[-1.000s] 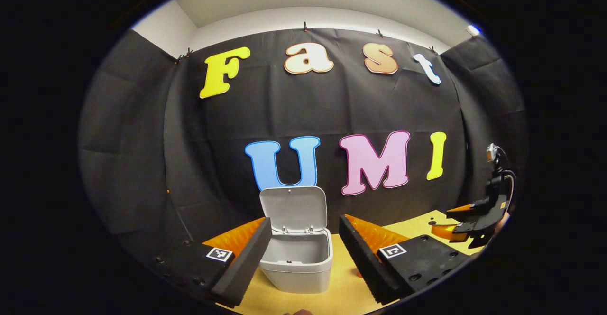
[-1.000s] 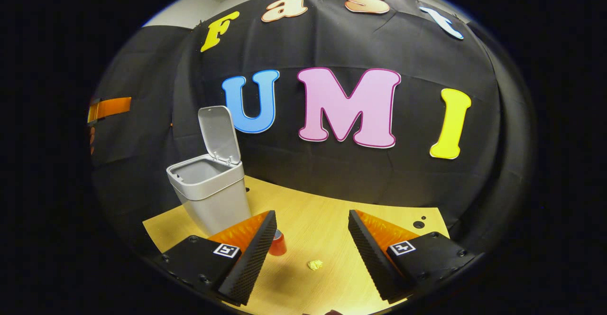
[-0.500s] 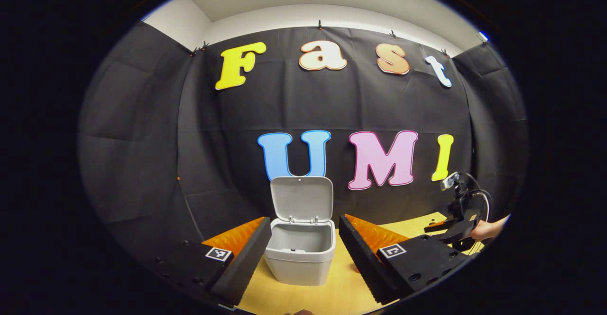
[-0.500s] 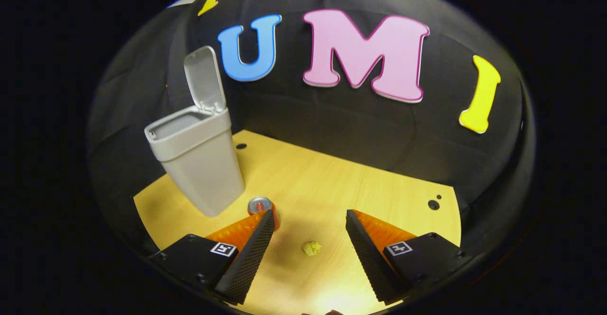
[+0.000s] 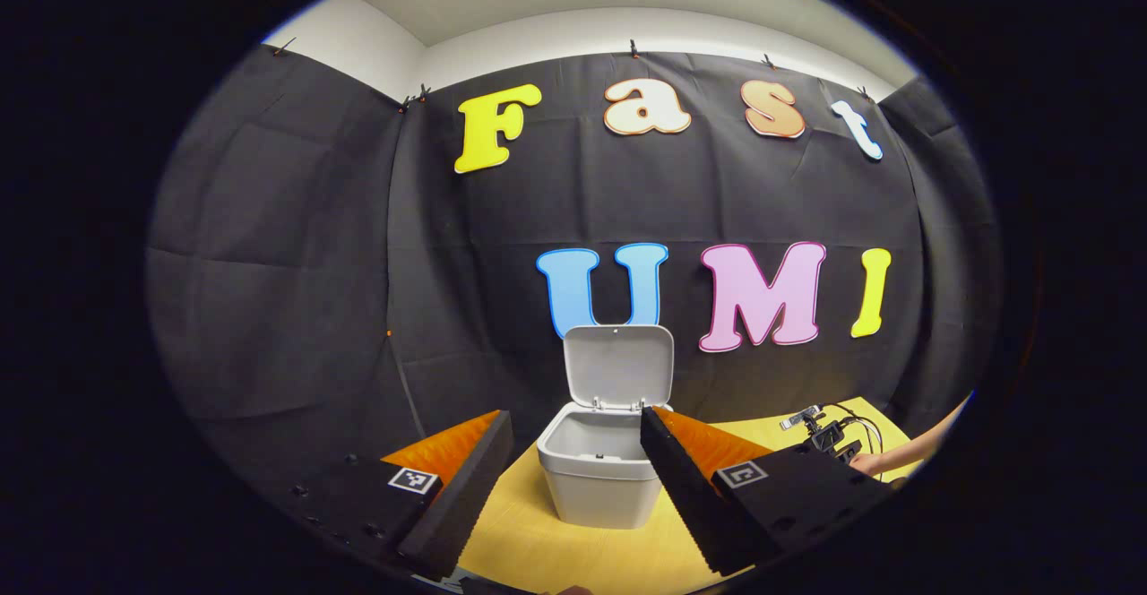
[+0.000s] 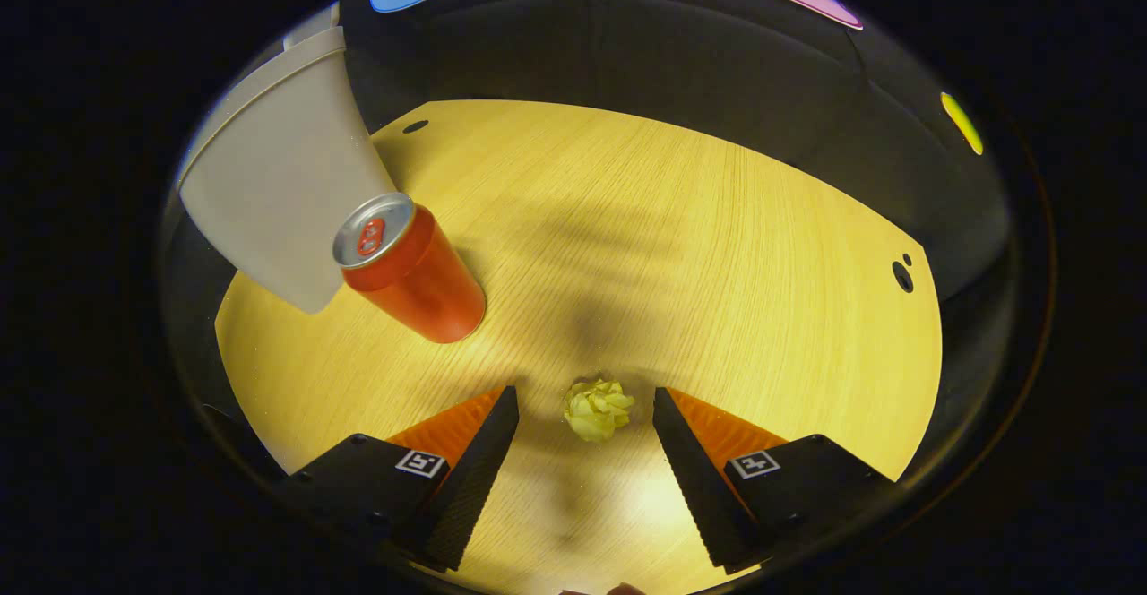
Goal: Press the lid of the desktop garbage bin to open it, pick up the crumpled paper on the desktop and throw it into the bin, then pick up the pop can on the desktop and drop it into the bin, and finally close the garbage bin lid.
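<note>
Crumpled paper (image 6: 598,409) sits on the desktop (image 6: 699,219) between the right gripper (image 6: 585,416) fingers, roughly level with the tips and a touch toward the right finger's side of centre; neither finger is touching it, and the jaws are spread wide with nothing in them. Bin lid (image 5: 618,366) is up and the garbage bin (image 5: 599,478) mouth is clear, so my read is step one is done and the paper pickup is the step in hand. To do it well: drop straight down so the fingertips bracket the ball at its widest point, nearly brushing the wood, then close evenly. It's light and springy, so a lopsided close will likely flick it out ahead of the tips; centre it first. Don't jam the tips into the desktop. Pop can (image 6: 410,270) stands upright ahead and to the left of the right gripper, just in front of the bin wall (image 6: 269,183); whether they touch I can't tell. It's well clear of the paper, but the carry to the bin goes that way, so lift high enough to pass over the can top before swinging left. Left gripper (image 5: 575,452) is also unclenched and empty, held off with the bin straight ahead between its fingers; it's best kept out of the drop path. In the left gripper view the other gripper (image 5: 820,438) and a hand (image 5: 867,462) sit low at far right.
</note>
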